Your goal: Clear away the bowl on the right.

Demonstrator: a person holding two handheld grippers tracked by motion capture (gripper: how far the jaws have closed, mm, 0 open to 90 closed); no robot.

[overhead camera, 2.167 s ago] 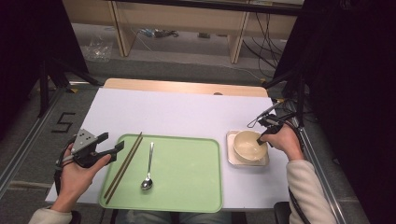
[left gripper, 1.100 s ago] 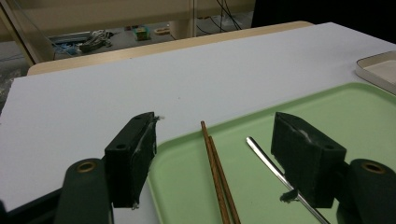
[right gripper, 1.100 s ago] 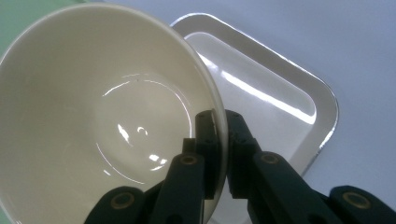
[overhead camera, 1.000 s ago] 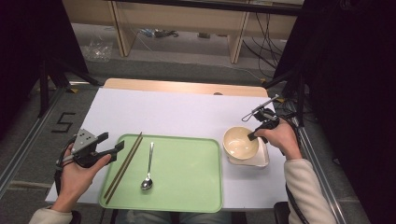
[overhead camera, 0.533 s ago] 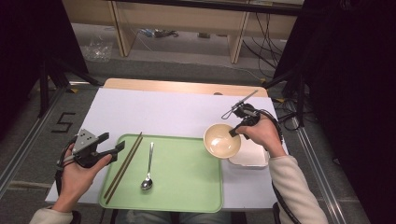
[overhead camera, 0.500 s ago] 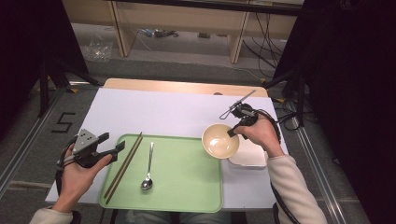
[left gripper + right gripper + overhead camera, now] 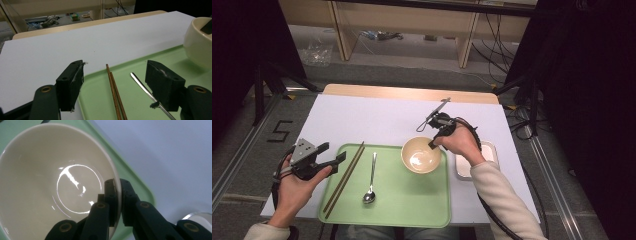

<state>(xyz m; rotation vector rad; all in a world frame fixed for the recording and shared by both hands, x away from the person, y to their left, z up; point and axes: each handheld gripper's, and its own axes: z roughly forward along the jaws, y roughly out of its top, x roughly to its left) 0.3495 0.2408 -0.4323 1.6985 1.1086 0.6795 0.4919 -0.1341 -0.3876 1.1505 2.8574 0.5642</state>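
**Bowl carried onto the green tray by its rim**

A white sheet covers the tabletop (image 7: 377, 115), with a strip of bare wood along its far edge and shelving and loose cables on the floor beyond. A green tray (image 7: 412, 200) lies at the near edge. On its left part sit a pair of brown chopsticks (image 7: 343, 178) and a metal spoon (image 7: 371, 178), laid lengthwise side by side like a place setting.

The right gripper (image 7: 432, 142) is clenched on the cream bowl (image 7: 421, 155), one jaw inside the wall and one outside, as the right gripper view shows. Pinching the thin rim seems the only practical hold, since the bowl's body is too wide for the jaws. The bowl is over the tray's far right part, close to its edge; whether its base already touches the tray I cannot tell. Just right of the tray is a pale square dish (image 7: 464, 167), partly hidden by the right hand.

The left gripper (image 7: 334, 161) rests at the tray's left edge, jaws spread and holding nothing, pointing along the chopsticks, probably parked clear of the bowl's path.
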